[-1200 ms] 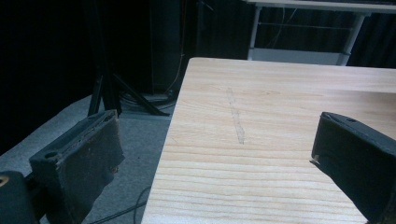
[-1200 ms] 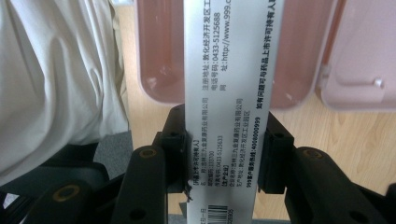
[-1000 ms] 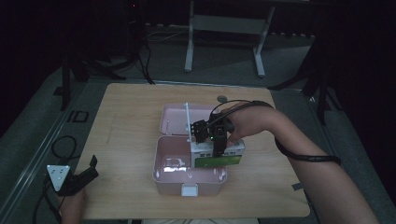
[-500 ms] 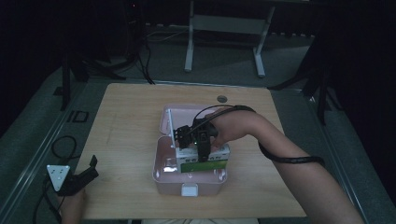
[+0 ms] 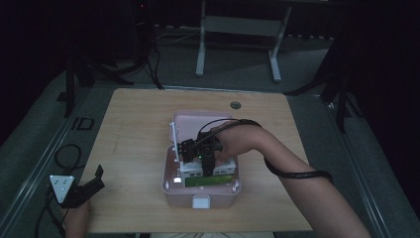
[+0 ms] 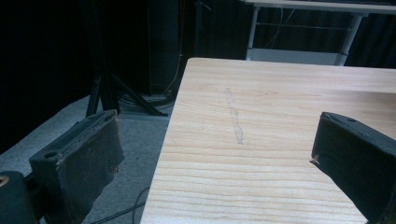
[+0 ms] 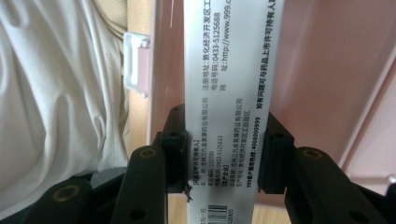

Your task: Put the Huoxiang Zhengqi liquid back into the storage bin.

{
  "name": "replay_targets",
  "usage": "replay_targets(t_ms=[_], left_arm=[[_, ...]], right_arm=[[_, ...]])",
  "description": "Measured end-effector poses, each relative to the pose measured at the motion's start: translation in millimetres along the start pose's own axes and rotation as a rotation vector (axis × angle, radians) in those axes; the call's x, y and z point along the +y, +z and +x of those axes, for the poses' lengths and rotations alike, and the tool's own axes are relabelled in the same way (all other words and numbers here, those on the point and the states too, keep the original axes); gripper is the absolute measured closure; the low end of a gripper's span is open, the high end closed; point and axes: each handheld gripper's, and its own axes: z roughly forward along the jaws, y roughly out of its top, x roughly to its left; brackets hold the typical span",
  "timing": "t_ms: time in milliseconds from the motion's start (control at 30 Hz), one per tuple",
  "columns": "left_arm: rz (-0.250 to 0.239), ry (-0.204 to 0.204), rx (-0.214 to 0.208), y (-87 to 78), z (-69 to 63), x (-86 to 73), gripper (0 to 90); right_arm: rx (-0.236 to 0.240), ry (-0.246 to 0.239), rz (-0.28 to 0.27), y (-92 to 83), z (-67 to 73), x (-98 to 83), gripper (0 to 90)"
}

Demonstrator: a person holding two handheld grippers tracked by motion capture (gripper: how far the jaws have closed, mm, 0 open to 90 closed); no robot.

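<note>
Looking down from the high view, we see a light wooden desk (image 5: pixel 138 124) with a pale pink plastic box (image 5: pixel 200 196) lying open near its front edge, its lid raised toward the far side. Inside the box we make out a white carton with a green band (image 5: pixel 208 179). The right claw (image 5: pixel 204 166) reaches down into the box from the right, the person's forearm stretched across the desk with a black cable (image 5: pixel 297 174) looping over it. The left claw (image 5: pixel 91 184) rests at the desk's front left corner, well apart from the box, with a grey three-cornered plate (image 5: pixel 61 186) on top of it.

In the left gripper view, we find the left claw (image 6: pixel 210 158) released, its two black jaws spread wide with bare wood grain of the desk (image 6: pixel 261 154) between them. A faint scratch mark (image 6: pixel 235 119) runs across the wood. Beyond the desk edge lie grey floor (image 6: pixel 135 135) and black stand legs (image 6: pixel 105 91).

In the right gripper view, we see the right claw (image 7: pixel 219 158) clenched on a white printed carton (image 7: pixel 224 93), its jaws pressing the two long sides; small black text and a barcode cover the face. The pink box wall (image 7: pixel 317 74) stands just behind it, a white latch (image 7: pixel 136 65) shows at the left, and a white cloth garment (image 7: pixel 60 102) lies beyond.
</note>
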Motion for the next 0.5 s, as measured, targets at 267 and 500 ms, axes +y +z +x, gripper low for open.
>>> replay_targets(t_ms=[267,500], left_arm=[[0.0,0.002,0.0,-0.1,-0.2,0.0,2.2],[-0.001,0.002,0.001,0.0,-0.2,-0.1,2.2]], right_arm=[[0.036,0.01,0.018,32.3,-3.9,-1.2,61.8],[0.058,0.027,0.009,61.1,-7.7,-3.5,61.8]])
